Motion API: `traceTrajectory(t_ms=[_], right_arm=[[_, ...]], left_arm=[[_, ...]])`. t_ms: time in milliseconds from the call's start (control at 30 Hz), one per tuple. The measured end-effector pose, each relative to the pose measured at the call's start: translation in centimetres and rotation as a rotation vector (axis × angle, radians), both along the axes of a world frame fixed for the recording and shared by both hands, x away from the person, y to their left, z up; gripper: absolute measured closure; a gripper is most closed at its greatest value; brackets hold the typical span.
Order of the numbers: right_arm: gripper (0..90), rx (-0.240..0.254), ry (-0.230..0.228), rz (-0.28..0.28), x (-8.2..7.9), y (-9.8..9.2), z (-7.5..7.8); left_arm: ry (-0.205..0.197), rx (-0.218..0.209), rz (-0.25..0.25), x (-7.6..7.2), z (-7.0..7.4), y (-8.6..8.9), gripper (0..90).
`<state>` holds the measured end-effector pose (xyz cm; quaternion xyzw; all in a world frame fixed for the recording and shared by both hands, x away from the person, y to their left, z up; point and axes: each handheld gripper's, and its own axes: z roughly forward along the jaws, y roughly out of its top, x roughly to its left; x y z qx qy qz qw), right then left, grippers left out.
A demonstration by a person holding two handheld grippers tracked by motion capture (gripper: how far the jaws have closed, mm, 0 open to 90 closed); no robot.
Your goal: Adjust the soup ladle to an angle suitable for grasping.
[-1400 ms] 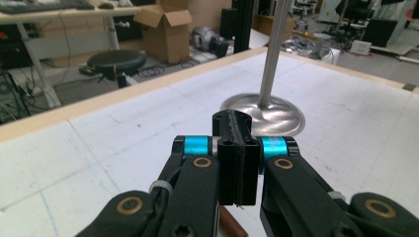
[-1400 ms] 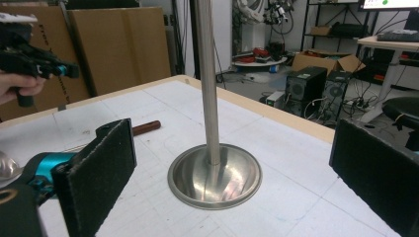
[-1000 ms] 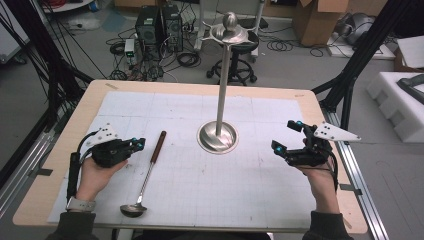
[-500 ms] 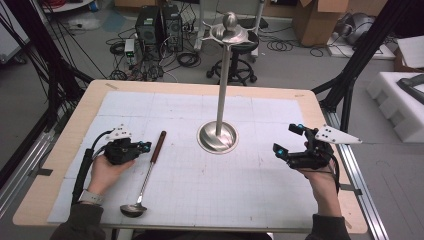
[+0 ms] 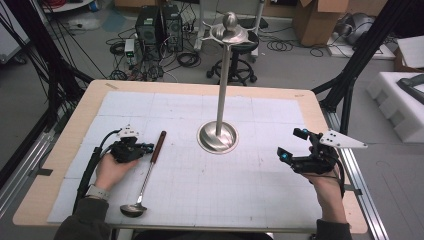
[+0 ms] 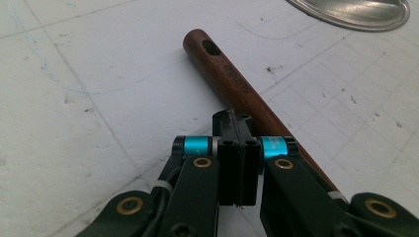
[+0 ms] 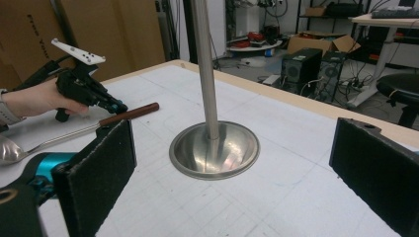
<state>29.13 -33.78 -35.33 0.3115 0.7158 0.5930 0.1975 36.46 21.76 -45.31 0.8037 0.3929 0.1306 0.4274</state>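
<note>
A ladle [image 5: 149, 170] lies on the white gridded mat, its dark wooden handle [image 6: 232, 81] toward the far side and its steel bowl [image 5: 132, 209] near the front edge. My left gripper [image 5: 149, 148] rests low on the mat just left of the handle. Its jaws are shut with nothing between them, and their tips [image 6: 236, 121] touch the handle's side. A steel stand [image 5: 217, 136] with a round base and a tall pole [image 7: 205, 64] rises mid-table. My right gripper [image 5: 291, 144] hovers to the right of it, wide open and empty, with its pads [image 7: 99, 165] framing the base [image 7: 214, 148].
The mat covers most of the wooden table [image 5: 320, 120]. Behind the far edge stand a stool [image 5: 235, 65], computer boxes [image 5: 160, 25] and floor cables. White foam blocks [image 5: 400, 100] sit off the right side. In the right gripper view the other hand [image 7: 39, 98] holds the left gripper.
My left hand has moved right and down, bringing the shut jaws up against the ladle's wooden handle. The right gripper has stayed put, still open.
</note>
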Motion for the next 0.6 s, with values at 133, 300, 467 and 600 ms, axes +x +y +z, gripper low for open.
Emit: traceTrajectory(t_ms=[133, 300, 467, 600], right_arm=[[2.6, 0.000, 0.002, -0.004, -0.06, 0.00, -0.11], [2.6, -0.006, 0.004, -0.002, -0.09, 0.07, -0.19], [2.7, -0.007, 0.015, -0.012, -0.07, -0.07, -0.34], [2.7, -0.009, 0.012, -0.012, -0.05, -0.03, -0.39]], left_arm=[[0.015, -0.010, 0.002, 0.05, -0.01, -0.09, 89.7], [0.030, -0.023, -0.009, -0.04, -0.03, -0.33, 89.7], [0.018, 0.001, -0.026, -0.22, 0.08, -0.72, 89.7], [0.029, -0.003, -0.047, -0.29, 0.12, -1.00, 89.7]])
